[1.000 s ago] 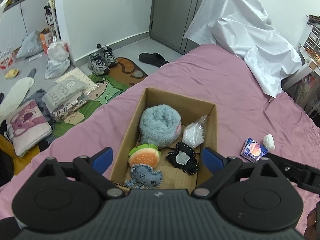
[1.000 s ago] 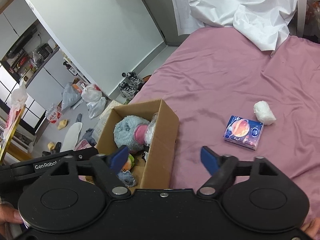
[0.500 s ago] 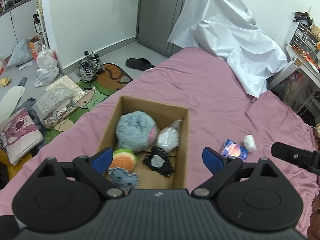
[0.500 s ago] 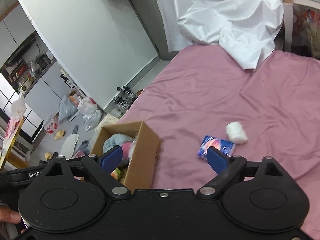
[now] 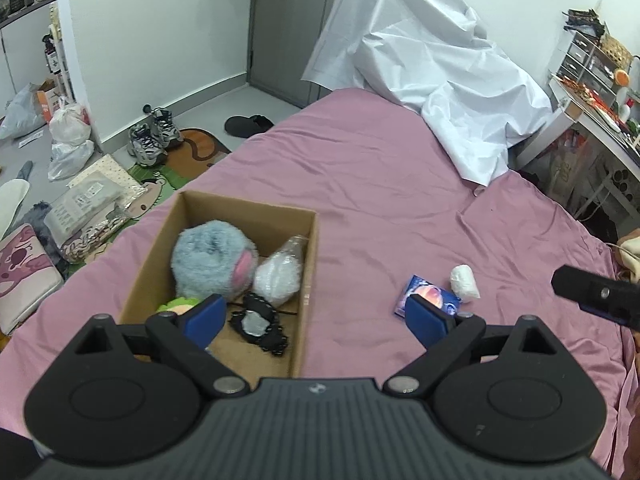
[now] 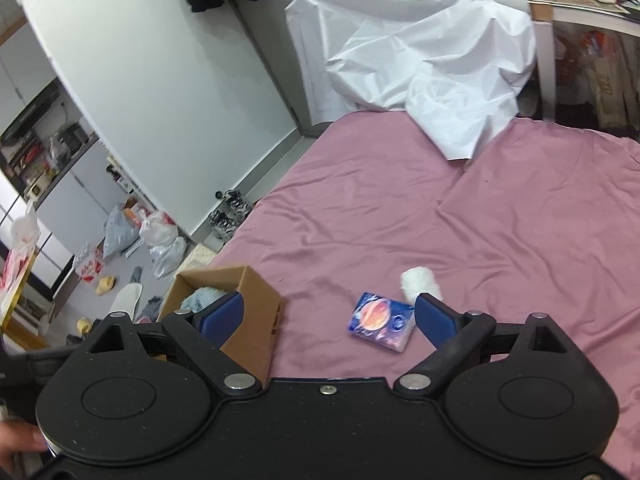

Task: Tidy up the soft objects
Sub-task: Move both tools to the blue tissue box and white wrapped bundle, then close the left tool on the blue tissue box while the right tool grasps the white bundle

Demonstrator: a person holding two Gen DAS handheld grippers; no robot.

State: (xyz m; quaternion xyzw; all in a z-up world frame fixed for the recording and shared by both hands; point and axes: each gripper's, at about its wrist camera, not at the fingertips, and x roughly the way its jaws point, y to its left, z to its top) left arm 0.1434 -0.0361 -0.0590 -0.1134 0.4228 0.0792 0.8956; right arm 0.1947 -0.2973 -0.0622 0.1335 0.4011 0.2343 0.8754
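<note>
A cardboard box sits on the pink bed. It holds a grey-blue plush, a white bagged item, a black lace piece and a green-orange toy. A blue tissue pack and a white soft roll lie on the bed to the right of the box. They also show in the right wrist view: box, pack, roll. My left gripper is open and empty above the box's right wall. My right gripper is open and empty above the pack.
A white sheet covers something at the head of the bed. A desk with clutter stands to the right. The floor to the left holds shoes, bags and a mat.
Both grippers have pulled back and up and swung right. The box has slid left in both views, and the pack and roll now sit nearer the centre. Both stay open.
</note>
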